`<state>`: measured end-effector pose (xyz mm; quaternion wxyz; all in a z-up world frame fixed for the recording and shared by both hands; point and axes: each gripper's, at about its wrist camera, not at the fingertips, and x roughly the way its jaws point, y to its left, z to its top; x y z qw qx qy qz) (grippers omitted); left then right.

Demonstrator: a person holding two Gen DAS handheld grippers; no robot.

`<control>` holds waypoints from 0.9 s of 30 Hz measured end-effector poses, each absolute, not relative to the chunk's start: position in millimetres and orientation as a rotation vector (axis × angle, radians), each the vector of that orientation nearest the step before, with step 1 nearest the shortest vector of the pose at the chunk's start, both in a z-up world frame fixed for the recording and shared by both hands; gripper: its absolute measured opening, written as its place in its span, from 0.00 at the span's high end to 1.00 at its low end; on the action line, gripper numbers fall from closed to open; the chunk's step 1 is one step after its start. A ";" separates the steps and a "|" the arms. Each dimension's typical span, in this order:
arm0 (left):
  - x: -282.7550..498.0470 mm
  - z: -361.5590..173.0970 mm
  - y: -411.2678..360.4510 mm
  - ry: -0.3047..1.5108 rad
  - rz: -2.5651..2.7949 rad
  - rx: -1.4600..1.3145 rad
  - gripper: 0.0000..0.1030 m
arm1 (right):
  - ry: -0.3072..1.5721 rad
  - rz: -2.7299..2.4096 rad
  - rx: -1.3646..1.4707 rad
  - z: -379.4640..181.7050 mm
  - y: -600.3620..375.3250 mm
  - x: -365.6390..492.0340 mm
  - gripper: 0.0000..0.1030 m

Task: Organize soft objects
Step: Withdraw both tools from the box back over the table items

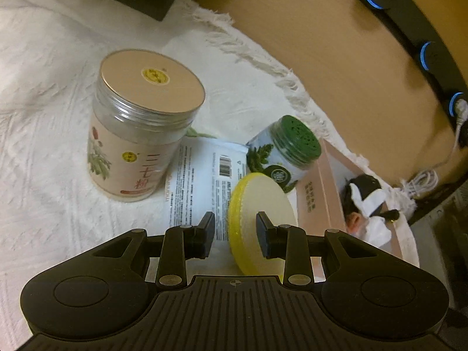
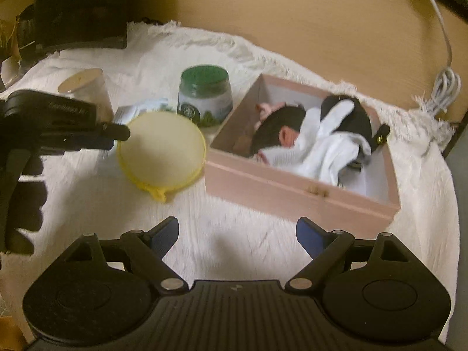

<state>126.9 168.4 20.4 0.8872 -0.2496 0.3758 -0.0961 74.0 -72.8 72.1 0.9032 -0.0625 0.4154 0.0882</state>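
Left gripper [image 1: 235, 235]: jaws part-closed, grasping the round yellow-rimmed sponge pad [image 1: 257, 219] on edge, lifted just left of the pink box [image 2: 301, 187]. Right gripper [image 2: 237, 234]: jaws spread wide, nothing between them, above the white cloth [image 2: 228, 228] on the tabletop. Box holds black, white and pink soft items [image 2: 316, 134]. Behind the pad: green-lidded jar [image 2: 204, 93], printed barcode sachet [image 1: 201, 175], tall jar [image 1: 137, 128] labelled "三七粉". White cable [image 2: 444, 67] lies beyond the cloth.
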 end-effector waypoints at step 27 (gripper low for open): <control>59.0 21.5 249.9 0.852 -0.186 -0.396 0.67 | 1.086 0.436 -0.201 66.0 108.7 298.9 0.83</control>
